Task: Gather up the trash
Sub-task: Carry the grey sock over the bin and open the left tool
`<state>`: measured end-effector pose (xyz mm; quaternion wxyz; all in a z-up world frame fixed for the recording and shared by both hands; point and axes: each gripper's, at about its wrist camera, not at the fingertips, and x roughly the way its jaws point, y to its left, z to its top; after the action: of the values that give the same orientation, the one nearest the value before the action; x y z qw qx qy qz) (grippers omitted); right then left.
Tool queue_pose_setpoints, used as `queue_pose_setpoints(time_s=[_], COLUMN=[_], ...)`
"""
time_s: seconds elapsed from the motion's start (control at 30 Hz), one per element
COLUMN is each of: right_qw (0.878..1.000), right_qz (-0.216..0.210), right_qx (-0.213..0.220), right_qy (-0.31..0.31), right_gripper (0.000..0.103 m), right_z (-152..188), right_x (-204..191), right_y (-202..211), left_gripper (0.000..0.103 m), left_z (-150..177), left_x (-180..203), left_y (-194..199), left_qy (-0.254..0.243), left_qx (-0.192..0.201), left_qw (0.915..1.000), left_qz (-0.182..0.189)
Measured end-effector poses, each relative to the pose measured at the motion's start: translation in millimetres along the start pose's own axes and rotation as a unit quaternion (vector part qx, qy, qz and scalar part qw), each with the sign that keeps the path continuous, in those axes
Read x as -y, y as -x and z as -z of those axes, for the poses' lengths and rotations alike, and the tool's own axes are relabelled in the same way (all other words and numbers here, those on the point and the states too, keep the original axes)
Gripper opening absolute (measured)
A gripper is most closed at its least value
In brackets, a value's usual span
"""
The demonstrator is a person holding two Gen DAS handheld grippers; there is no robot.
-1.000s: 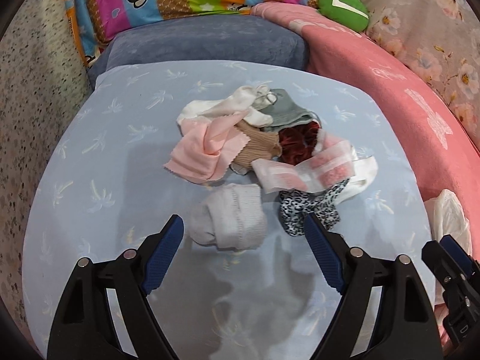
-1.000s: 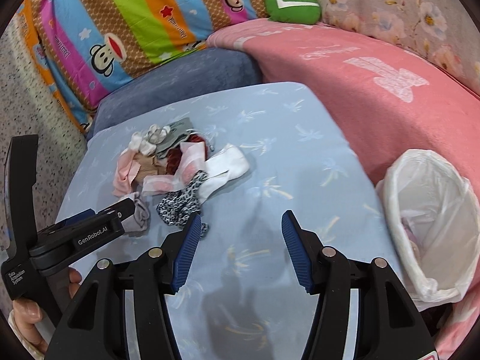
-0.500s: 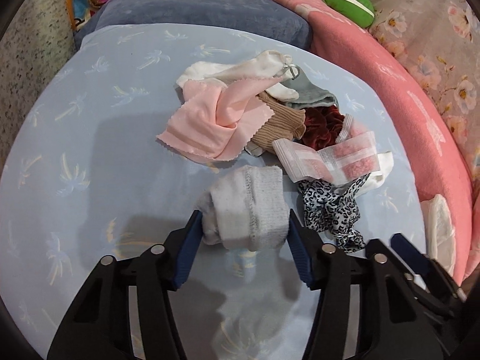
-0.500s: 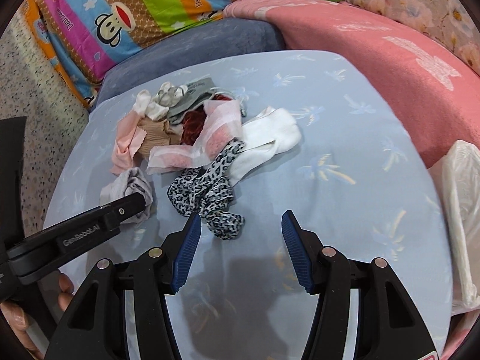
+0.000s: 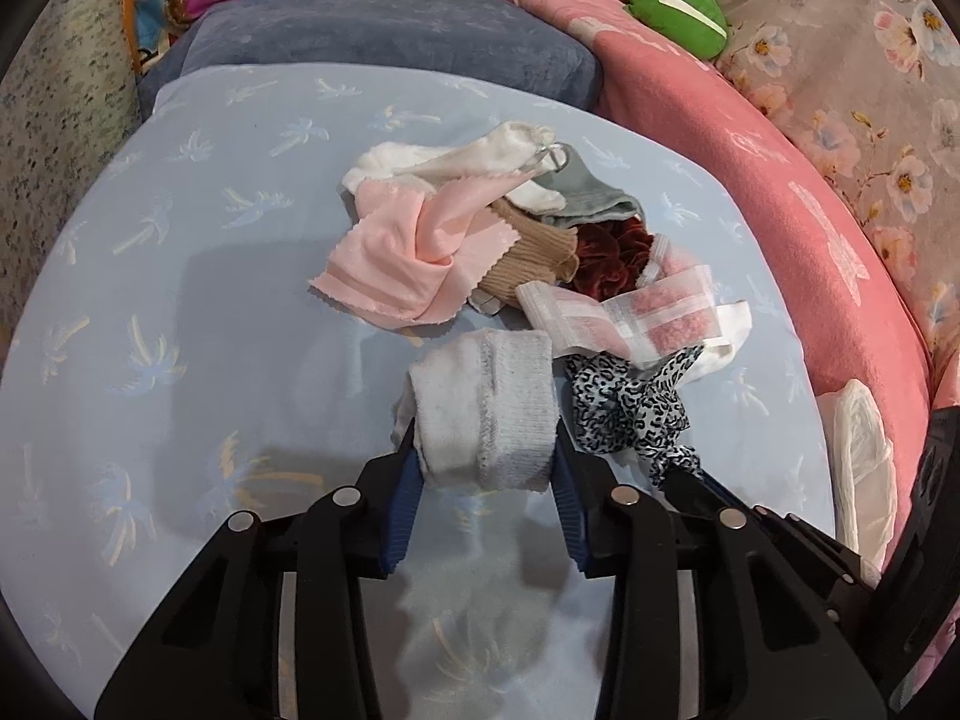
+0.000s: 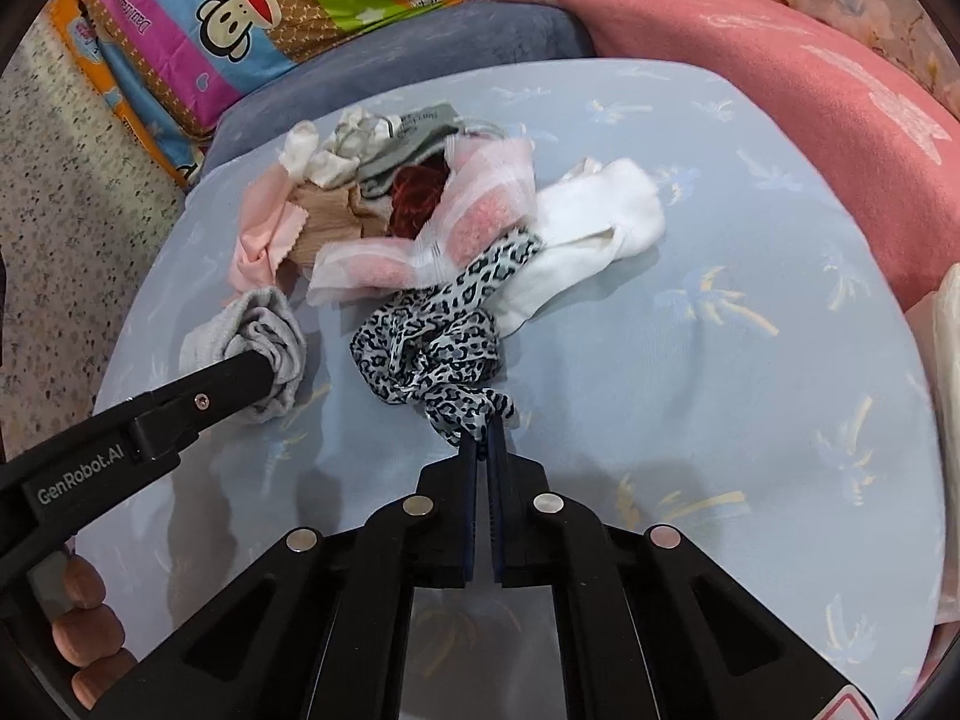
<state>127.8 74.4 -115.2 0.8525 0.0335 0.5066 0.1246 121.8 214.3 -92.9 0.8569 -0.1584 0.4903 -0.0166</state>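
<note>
Left gripper (image 5: pixel 486 456) now clamped on grey sock (image 5: pixel 489 414); right gripper (image 6: pixel 483 438) newly pinching leopard cloth (image 6: pixel 432 348)

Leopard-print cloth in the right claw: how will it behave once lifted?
The leopard-print cloth looks thin and crumpled, so it will probably hang limp. The right claw pinches only one end. Its far end lies against the clear bag, which it may drag.
</note>
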Motion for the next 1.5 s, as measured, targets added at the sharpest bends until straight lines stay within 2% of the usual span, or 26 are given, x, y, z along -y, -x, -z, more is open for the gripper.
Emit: queue_pose_setpoints(time_s=[0.3, 0.63, 0.8, 1.1, 1.5], right_qw=[0.998, 0.989, 0.984, 0.973, 0.959], right_qz=[-0.012, -0.004, 0.015, 0.053, 0.098], right_qx=[0.068, 0.145, 0.172, 0.206, 0.226], right_qy=[-0.006, -0.026, -0.036, -0.086, -0.142], right_gripper=[0.003, 0.003, 0.003, 0.003, 0.003], right_z=[-16.2, -25.4, -25.7, -11.3, 14.7], right_x=[7.5, 45.6, 71.0, 145.3, 233.4], right_y=[68.5, 146.2, 177.6, 222.8, 257.5], left_gripper=[0.038, 0.038, 0.038, 0.038, 0.038], left_z=[-2.4, -3.2, -2.7, 7.5, 32.4], left_x=[32.3, 88.2, 127.2, 203.7, 293.5], left_y=[27.8, 56.4, 66.6, 72.8, 62.3], left_qy=[-0.035, -0.090, -0.125, -0.197, -0.275], left_qx=[0.036, 0.072, 0.087, 0.100, 0.084], left_qw=[0.9988, 0.9932, 0.9878, 0.9733, 0.9528], left_qz=[-0.001, 0.018, 0.031, 0.061, 0.097])
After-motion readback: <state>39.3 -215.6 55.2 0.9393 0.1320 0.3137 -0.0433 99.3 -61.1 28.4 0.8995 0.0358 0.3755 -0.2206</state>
